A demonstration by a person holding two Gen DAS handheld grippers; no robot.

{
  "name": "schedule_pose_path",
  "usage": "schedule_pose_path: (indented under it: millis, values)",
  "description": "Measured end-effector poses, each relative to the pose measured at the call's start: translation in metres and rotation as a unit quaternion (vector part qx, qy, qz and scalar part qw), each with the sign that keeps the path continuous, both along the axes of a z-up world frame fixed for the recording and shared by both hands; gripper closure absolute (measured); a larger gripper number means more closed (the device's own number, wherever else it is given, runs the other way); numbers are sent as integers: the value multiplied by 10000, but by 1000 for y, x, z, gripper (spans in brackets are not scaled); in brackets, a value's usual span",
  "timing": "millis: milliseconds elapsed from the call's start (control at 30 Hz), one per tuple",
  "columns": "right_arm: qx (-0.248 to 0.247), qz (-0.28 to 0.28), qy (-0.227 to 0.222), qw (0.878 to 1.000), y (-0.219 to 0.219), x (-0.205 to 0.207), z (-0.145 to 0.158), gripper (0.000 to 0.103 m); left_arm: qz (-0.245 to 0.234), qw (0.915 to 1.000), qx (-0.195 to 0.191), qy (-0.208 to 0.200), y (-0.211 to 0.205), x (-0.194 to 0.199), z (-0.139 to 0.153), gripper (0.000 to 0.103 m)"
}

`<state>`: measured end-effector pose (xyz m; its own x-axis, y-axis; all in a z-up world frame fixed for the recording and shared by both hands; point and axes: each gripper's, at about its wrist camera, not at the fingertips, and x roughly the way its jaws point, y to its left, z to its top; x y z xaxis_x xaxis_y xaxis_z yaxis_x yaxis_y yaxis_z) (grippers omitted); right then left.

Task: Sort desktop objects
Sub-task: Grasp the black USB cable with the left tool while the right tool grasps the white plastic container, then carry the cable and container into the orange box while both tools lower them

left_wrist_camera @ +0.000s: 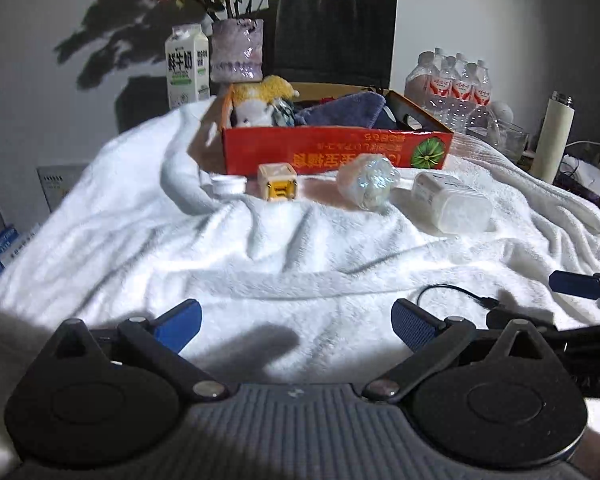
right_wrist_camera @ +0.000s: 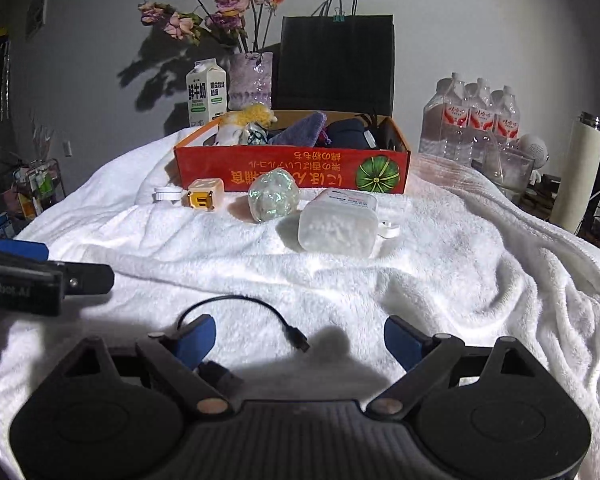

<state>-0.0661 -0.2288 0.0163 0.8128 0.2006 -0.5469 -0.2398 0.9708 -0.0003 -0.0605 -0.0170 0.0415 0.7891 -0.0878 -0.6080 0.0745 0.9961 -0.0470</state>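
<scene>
A red cardboard box (left_wrist_camera: 336, 151) (right_wrist_camera: 292, 170) holding a plush toy, cloths and dark items stands at the back of the white towel. In front of it lie a small white cap (left_wrist_camera: 229, 186) (right_wrist_camera: 165, 194), a yellow charger cube (left_wrist_camera: 278, 186) (right_wrist_camera: 204, 199), a crumpled clear wrapper ball (left_wrist_camera: 367, 183) (right_wrist_camera: 274, 195) and a clear plastic jar on its side (left_wrist_camera: 452, 201) (right_wrist_camera: 338, 226). A short black cable (left_wrist_camera: 460, 295) (right_wrist_camera: 256, 320) lies near my right gripper (right_wrist_camera: 300, 340), which is open above it. My left gripper (left_wrist_camera: 296, 326) is open and empty over bare towel.
Behind the box stand a milk carton (left_wrist_camera: 187, 68), a flower vase (left_wrist_camera: 238, 50) and a black paper bag (left_wrist_camera: 334, 36). Water bottles (right_wrist_camera: 472, 120), a glass container (right_wrist_camera: 508, 170) and a cream flask (right_wrist_camera: 582, 172) are at the right. The towel (left_wrist_camera: 300, 260) drapes off both sides.
</scene>
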Motion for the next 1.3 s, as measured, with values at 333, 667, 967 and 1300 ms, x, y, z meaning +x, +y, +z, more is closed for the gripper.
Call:
schedule_pose_path:
  millis: [333, 667, 967, 1300]
  values:
    - [-141, -113, -114, 9998, -23, 3, -10, 43, -987, 9950, 55, 111, -47, 13, -17, 35]
    - [111, -197, -203, 9995, -19, 64, 8, 26, -1189, 9921, 290, 259, -68, 35, -26, 99]
    - [-23, -428, 84, 9990, 10, 141, -2, 27, -777, 9968, -125, 159, -31, 17, -7, 99]
    - [171, -502, 67, 9986, 4, 84, 9, 37, -390, 9974, -565, -230, 2, 5, 29, 100]
